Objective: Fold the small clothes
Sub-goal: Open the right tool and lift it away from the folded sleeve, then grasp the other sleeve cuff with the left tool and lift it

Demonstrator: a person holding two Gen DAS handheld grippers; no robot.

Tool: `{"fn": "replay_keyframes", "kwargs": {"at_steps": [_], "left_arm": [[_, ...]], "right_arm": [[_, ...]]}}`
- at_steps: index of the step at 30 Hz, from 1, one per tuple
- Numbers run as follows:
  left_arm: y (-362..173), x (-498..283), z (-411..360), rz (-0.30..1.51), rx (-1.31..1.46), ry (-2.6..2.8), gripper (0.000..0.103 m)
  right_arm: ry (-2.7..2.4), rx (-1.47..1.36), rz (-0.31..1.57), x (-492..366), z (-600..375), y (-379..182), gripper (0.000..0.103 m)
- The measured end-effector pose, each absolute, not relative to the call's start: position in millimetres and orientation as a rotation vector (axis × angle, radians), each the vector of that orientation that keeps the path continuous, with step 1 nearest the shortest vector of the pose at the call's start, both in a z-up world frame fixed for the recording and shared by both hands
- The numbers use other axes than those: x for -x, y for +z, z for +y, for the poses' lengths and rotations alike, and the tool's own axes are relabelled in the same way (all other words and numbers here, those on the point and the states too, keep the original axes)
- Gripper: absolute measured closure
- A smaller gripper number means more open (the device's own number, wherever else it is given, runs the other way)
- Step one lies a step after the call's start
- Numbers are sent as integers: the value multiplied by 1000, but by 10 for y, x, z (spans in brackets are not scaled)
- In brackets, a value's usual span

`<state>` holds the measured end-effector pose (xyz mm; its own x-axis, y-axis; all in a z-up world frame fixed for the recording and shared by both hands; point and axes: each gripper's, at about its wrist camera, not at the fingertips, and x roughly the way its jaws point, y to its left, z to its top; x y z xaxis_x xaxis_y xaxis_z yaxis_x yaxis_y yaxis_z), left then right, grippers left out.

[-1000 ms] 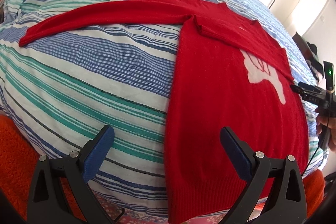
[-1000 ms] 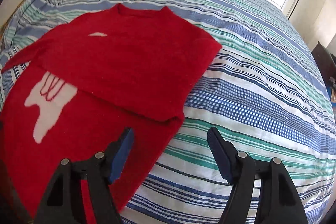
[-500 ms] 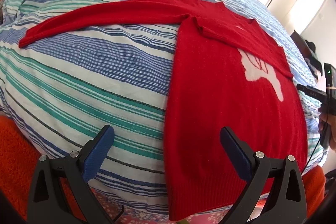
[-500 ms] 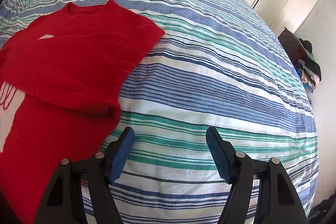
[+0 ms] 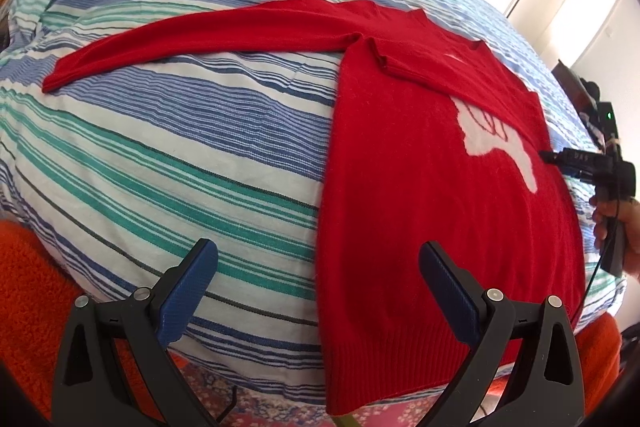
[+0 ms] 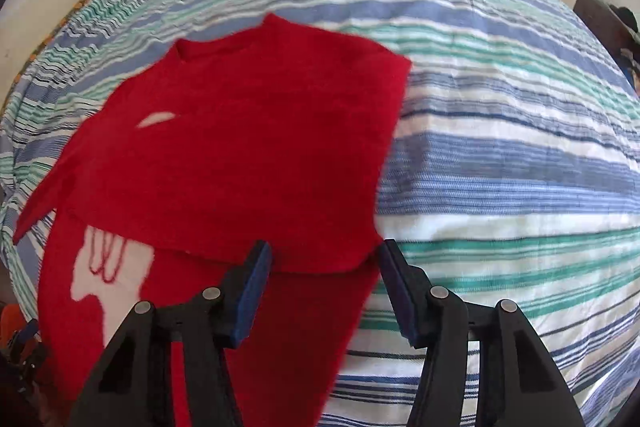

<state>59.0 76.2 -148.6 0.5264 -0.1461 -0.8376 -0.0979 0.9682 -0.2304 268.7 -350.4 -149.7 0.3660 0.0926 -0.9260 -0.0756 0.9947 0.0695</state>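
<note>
A red sweater (image 5: 420, 163) lies flat on a bed (image 5: 180, 147) covered with a blue, green and white striped spread. The left gripper (image 5: 318, 287) hovers with its jaws wide and nothing between them; the sweater's ribbed hem (image 5: 384, 359) lies just ahead of its right finger, and one long sleeve (image 5: 192, 31) stretches away far ahead to its left. The right gripper (image 6: 324, 281) points steeply down at the sweater's folded-over edge (image 6: 320, 263), its jaws closing at about half width, with the fabric corner in the gap between them; the pads are not yet pressing on it. A white motif (image 6: 102, 283) shows on the sweater to the left of this gripper. The person's right hand (image 5: 622, 231) is visible at the left-wrist view's edge.
</note>
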Motion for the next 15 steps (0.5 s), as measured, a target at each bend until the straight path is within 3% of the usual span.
{"fn": "replay_keyframes", "kwargs": {"at_steps": [7,15], "left_arm": [[-1436,-581,766,992,280,-55,2],[-1460,-559,383,987,106,-125,2]], "right_arm": [[130,29,1038,-2109,-3554,-1069,50],[301,9,892,-1098,-3005,-807,49]]}}
